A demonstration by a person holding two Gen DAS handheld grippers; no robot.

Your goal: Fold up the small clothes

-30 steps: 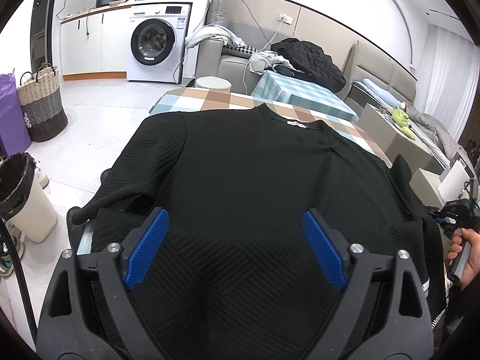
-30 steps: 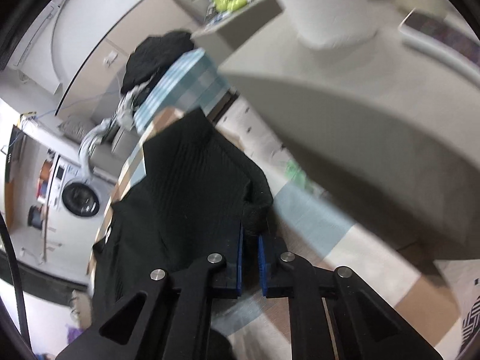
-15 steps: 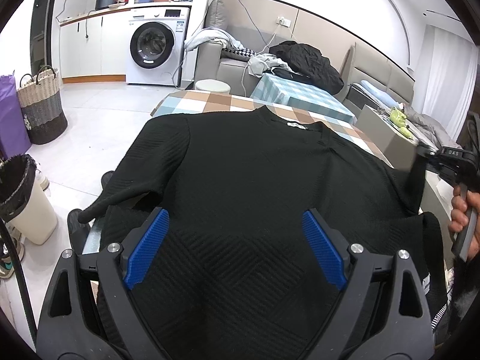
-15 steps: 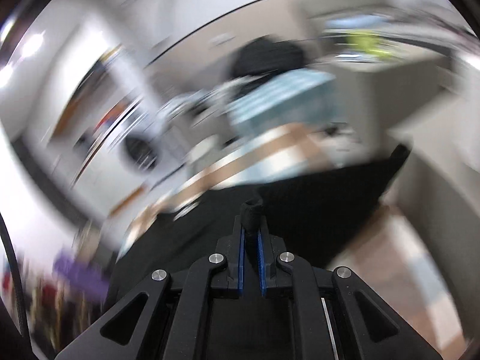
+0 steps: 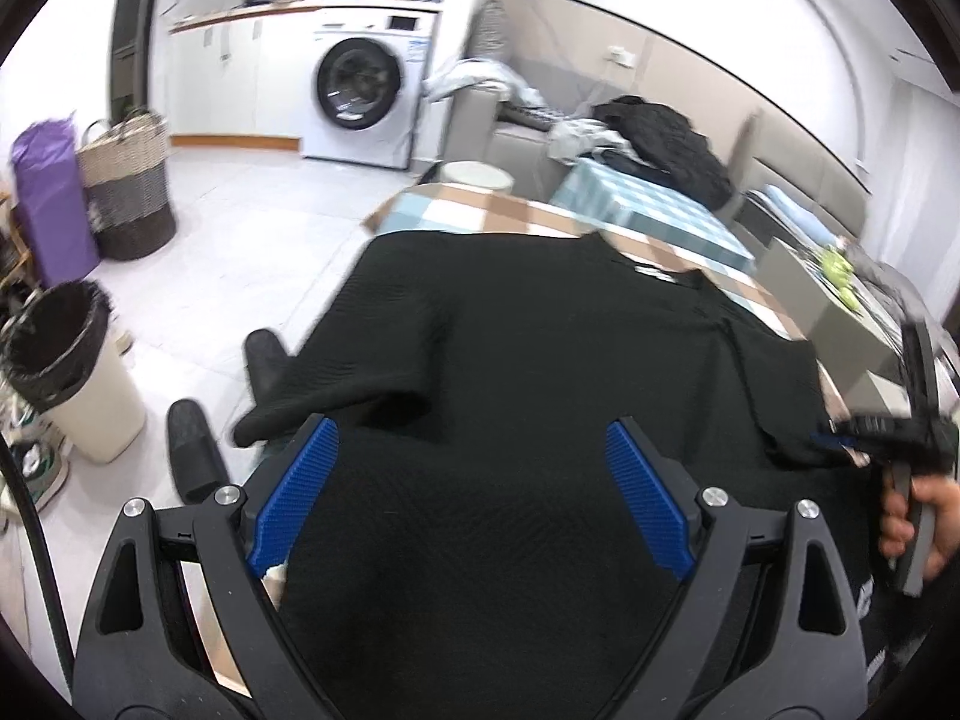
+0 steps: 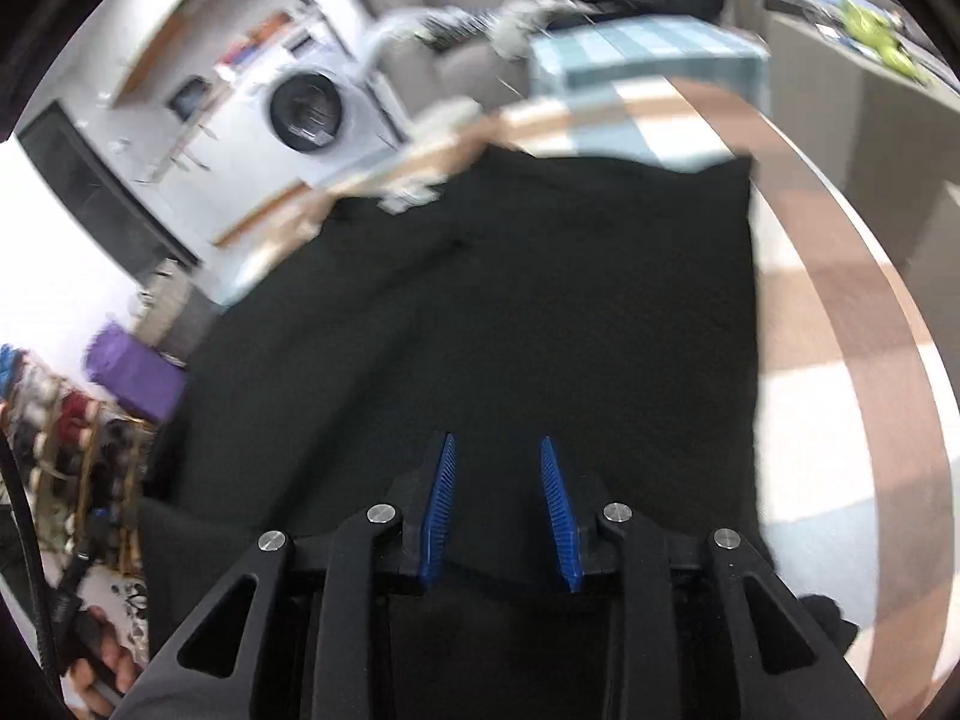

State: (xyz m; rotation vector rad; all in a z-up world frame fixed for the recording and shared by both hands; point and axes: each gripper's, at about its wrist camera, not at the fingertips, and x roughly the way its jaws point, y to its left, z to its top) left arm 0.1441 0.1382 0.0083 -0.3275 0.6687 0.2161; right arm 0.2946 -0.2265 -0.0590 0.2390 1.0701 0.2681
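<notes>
Flat, black ribbed-knit sweater (image 5: 510,360), checked tablecloth (image 5: 456,213), ridged blue fingers (image 6: 555,510)

left gripper (image 5: 471,498) — black frame, blue ribbed pads, silver screws | right gripper (image 6: 497,513) — same build, black cable

Bright, even indoor light; fisheye bending and dark vignette at edges; right wrist view motion-blurred, left mildly; black sweater (image 5: 516,360) detail lost.

A home: washing machine (image 5: 359,93), sofa (image 5: 510,138), laundry basket (image 5: 129,192).
</notes>
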